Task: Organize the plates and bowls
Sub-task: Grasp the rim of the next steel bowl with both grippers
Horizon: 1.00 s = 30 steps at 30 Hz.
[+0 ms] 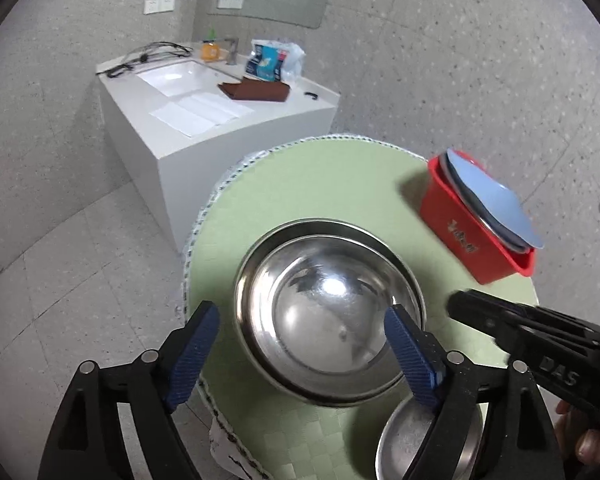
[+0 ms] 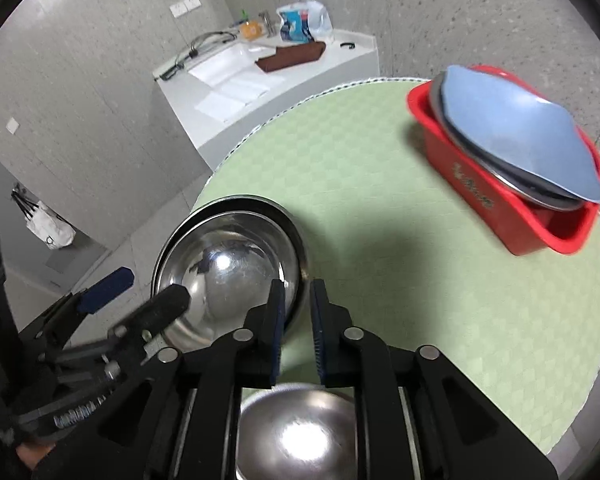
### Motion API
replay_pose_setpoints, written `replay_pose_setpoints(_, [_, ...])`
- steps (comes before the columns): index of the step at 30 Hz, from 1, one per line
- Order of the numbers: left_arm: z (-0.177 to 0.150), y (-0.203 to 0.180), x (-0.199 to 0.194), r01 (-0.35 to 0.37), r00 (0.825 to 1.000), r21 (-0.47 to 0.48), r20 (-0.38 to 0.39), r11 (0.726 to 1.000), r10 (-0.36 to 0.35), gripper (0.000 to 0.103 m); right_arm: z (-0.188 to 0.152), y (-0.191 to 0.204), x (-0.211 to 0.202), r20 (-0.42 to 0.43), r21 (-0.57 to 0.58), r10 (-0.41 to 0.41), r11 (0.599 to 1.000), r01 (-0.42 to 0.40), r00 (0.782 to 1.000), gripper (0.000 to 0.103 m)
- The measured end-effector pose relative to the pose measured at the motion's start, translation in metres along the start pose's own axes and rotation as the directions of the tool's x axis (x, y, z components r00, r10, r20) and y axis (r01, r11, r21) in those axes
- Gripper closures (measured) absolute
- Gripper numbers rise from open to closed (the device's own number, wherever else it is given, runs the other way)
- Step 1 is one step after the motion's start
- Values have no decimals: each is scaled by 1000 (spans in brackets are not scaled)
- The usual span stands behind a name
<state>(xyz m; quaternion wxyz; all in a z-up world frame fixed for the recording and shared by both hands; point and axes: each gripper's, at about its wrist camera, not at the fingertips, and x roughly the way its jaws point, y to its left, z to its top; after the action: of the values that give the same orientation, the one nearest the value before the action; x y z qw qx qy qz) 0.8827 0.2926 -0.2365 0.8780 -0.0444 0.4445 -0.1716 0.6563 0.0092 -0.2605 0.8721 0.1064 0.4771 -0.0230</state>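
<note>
Two nested steel bowls (image 1: 328,312) sit on the round green table (image 1: 340,184); they also show in the right wrist view (image 2: 228,264). My left gripper (image 1: 300,340) is open, its jaws spread around the near left part of the bowls without gripping. A smaller steel bowl (image 1: 412,436) lies at the near edge, below my right gripper (image 2: 297,320), whose jaws stand a narrow gap apart and empty; the small bowl shows there too (image 2: 300,436). A red bin (image 1: 468,236) holds a blue plate (image 1: 492,204) over steel plates.
A white sink counter (image 1: 204,120) with a brown cloth (image 1: 256,90), papers and packets stands beyond the table. Grey tiled floor surrounds the table. A white bag (image 2: 48,228) hangs at the left wall. My right gripper's body (image 1: 532,340) reaches in from the right.
</note>
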Motion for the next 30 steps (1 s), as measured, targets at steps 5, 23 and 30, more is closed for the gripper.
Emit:
replay_pose_setpoints(5, [-27,-8,-20,-42,998,-33,39,999,44,19,-22,-20,-22,18,-15,-4,1000,4,1000,55])
replay_pose_setpoints(23, [-135,-90,12,-52,980,-95,-194,994,33,85,-93,-64,29,-279,-57,213,970,-238,936,82])
replay_pose_setpoints(30, [-119,-110,-1,-4,988,-16,-155,1000,1,89,-82,-68,17,-236,-61,211,971,-232,948,91])
